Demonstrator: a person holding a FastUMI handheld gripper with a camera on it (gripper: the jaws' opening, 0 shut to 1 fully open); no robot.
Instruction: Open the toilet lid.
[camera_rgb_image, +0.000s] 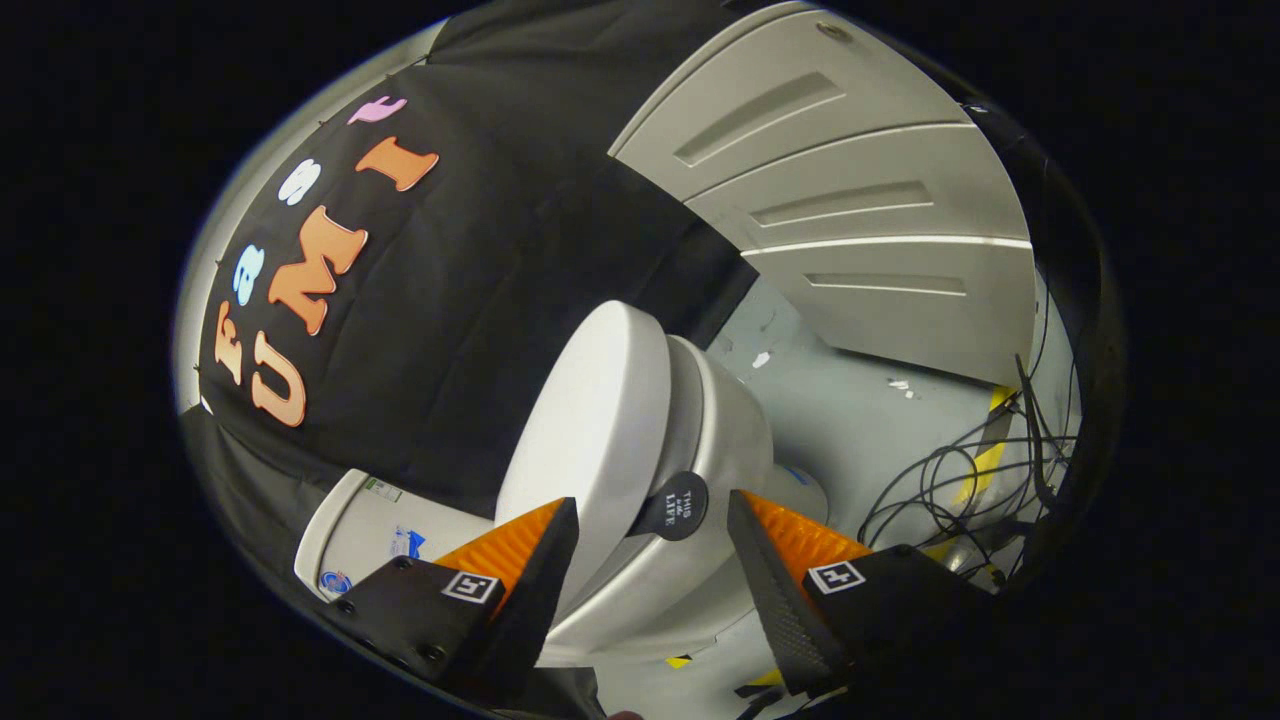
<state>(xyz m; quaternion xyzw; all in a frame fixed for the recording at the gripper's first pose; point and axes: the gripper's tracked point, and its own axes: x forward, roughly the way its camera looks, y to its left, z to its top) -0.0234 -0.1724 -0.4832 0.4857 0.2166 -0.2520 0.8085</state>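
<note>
The claw (652, 515) stands released, its two fingers (545, 560) spread wide apart and touching nothing. Between the fingertips, just ahead of them, sits a small round black handle tab (672, 505) with pale lettering, fixed at the front edge of the smooth white oval plastic toilet lid (590, 420). The lid is partly raised: it tilts away from the glossy white ceramic toilet bowl (725, 440), with a dark gap showing between the lid and the rim of the bowl. One finger lies on the lid's side of the tab, the other on the bowl's side, and neither pad meets the tab. Beside the lid-side finger, past the lid's hinge end, the white ceramic cistern (370, 530) shows with small blue stickers on it. Beyond the bowl lies a pale grey floor (850, 400) with bits of yellow tape, and a tangle of thin black cables (960, 470) runs across it near the bowl-side finger. Farther off stands a light grey panelled wall (860, 200) with long recessed slots, and black cloth hangs behind the toilet.
</note>
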